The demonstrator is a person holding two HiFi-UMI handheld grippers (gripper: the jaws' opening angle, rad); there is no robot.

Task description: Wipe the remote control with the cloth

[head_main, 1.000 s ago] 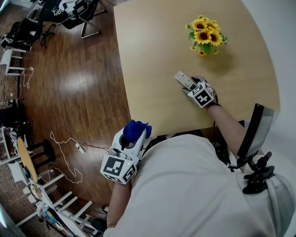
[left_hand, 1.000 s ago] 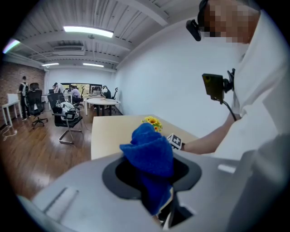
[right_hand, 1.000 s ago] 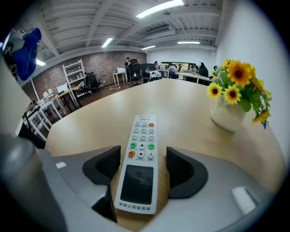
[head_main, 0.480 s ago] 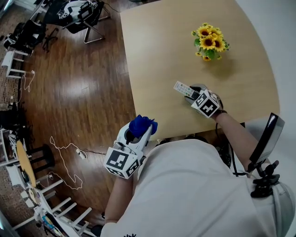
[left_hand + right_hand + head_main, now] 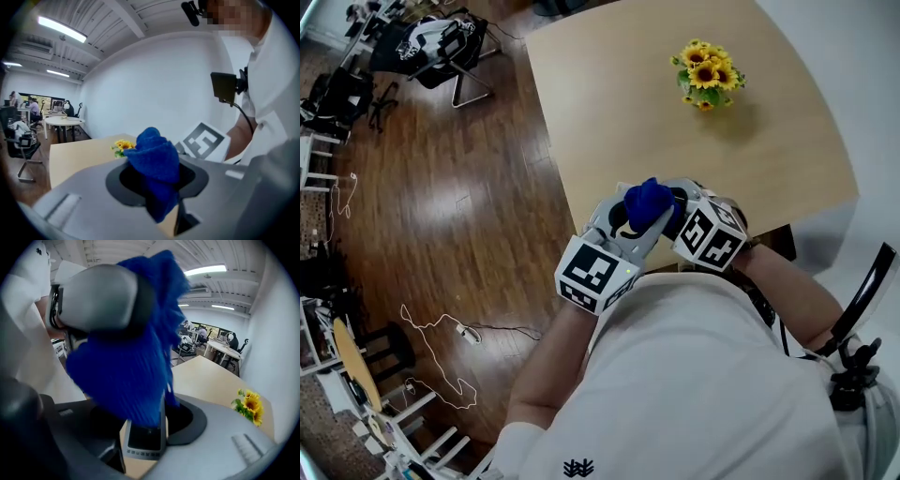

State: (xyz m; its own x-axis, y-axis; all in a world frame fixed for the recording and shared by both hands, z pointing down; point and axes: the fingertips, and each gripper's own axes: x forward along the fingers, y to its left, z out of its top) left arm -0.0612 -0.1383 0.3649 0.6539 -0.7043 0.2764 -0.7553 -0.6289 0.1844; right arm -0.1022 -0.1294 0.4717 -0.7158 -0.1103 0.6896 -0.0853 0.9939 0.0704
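My left gripper (image 5: 639, 217) is shut on a bunched blue cloth (image 5: 647, 201), which sticks up from its jaws (image 5: 152, 159). My right gripper (image 5: 677, 208) is shut on the remote control (image 5: 145, 437), a slim grey remote held on edge above the table's near edge. In the right gripper view the cloth (image 5: 126, 371) hangs right over the remote's upper end and covers it, with the left gripper (image 5: 98, 296) behind it. In the head view the remote is hidden behind the cloth and the two grippers, which meet tip to tip.
A pot of sunflowers (image 5: 705, 75) stands at the far right of the light wooden table (image 5: 609, 112). Wooden floor with a cable and office chairs lies to the left. A person's arms and white shirt fill the foreground.
The right gripper shut on the remote and lifted it off the table toward the near edge. The left gripper carried the cloth rightward and up until it met the remote.
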